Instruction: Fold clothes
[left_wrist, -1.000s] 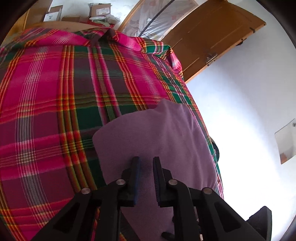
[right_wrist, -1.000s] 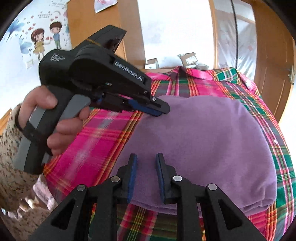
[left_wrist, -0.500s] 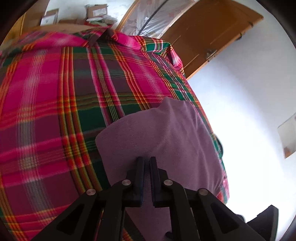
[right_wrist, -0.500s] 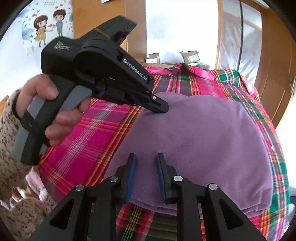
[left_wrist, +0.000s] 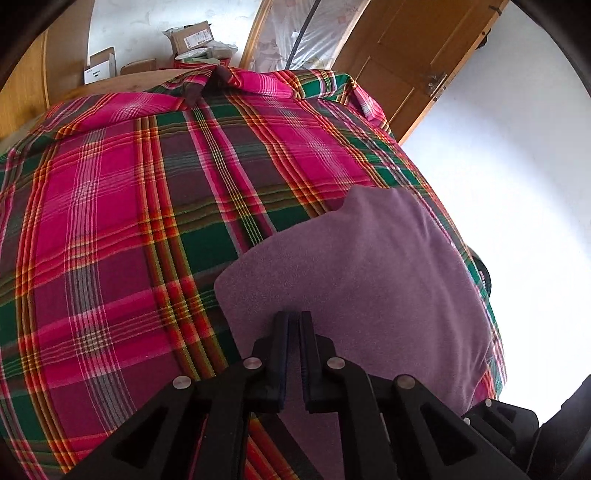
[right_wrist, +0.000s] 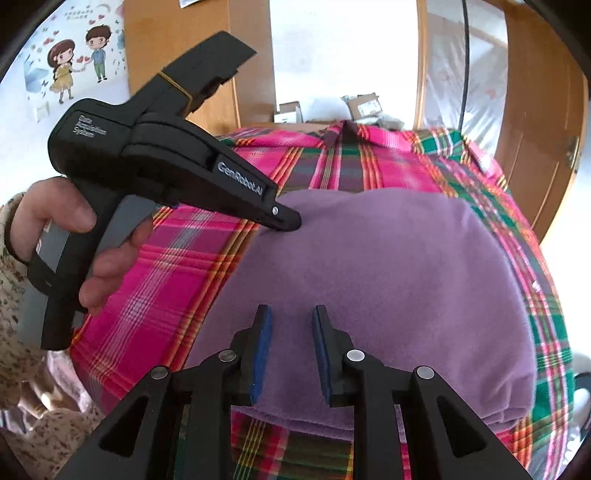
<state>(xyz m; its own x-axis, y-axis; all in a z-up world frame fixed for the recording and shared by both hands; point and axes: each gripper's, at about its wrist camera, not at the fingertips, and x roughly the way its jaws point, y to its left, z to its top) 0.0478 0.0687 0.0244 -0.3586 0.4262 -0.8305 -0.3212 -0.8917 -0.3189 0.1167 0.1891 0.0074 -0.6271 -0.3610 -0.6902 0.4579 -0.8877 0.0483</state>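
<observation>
The folded purple garment lies flat on a plaid cloth of pink, green and red, directly ahead of and beneath both tools. From the right wrist view its long axis runs left to right across the line of the fingers, with a thick folded edge nearest the right gripper and a slightly wavy far edge pointing toward the wall. In the left wrist view the same garment stretches away to the right of the left gripper, its near-left corner rounded.

The left gripper's jaws stand almost together, only a thin slit between the blue pads, and its tip meets the garment's left edge (whether any cloth is actually pinched I cannot tell). The right gripper's jaws stand parted with purple fabric showing in the gap, nothing clamped between them.

A hand in a speckled sleeve holds the left gripper's handle, to the left of the right tool. Bare plaid spreads widely to the left of the left gripper and ahead of it; a narrower band borders the garment on the right. Beyond the cloth's far edge sit cardboard boxes, their contents hidden, and a wooden door farther right.
</observation>
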